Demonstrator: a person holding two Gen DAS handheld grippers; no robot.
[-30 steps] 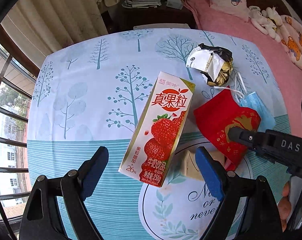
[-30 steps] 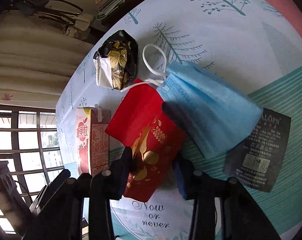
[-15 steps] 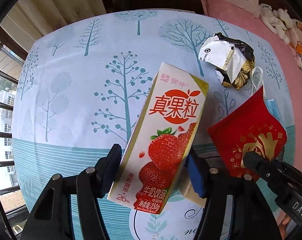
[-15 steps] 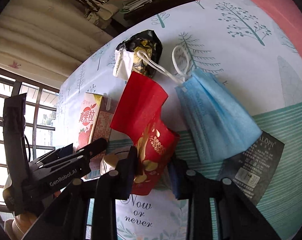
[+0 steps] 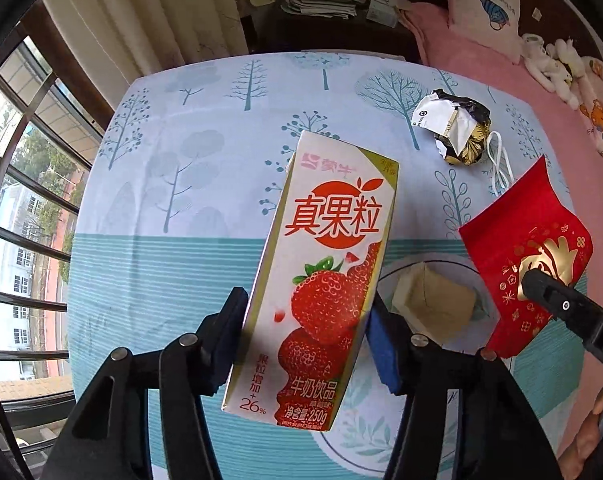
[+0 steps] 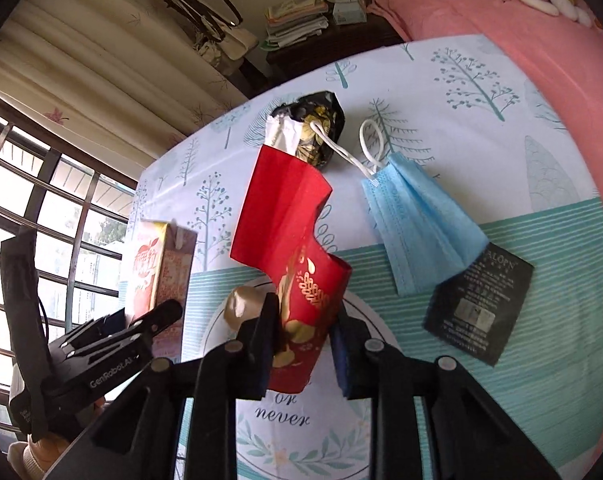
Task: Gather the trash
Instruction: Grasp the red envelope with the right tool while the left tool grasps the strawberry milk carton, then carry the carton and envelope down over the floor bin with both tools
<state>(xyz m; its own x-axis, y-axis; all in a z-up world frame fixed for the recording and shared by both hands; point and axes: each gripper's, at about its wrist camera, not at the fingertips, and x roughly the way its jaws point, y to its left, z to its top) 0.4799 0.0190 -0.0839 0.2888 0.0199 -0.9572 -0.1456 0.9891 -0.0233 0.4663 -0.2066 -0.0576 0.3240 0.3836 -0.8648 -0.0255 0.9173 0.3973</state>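
Left wrist view shows the left hand-held gripper (image 5: pixel 305 344) clamped on a strawberry milk carton (image 5: pixel 325 280), its jaws having just closed, lifted off the surface (image 5: pixel 173 256). Right hand-held gripper (image 6: pixel 305 344), jaws also just closing, pinches a red envelope (image 6: pixel 289 240) raised above the surface; a blue mask (image 6: pixel 417 224) lies beside it.

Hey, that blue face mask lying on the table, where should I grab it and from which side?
Judging by its pose, take the mask at the pleated body's long edges, coming from above with fingers across its narrow width. It lies flat and folded, so the layers should pinch together. Avoid the thin ear loops, one draped onto the crumpled wrapper, and the corner overlapping the black card.
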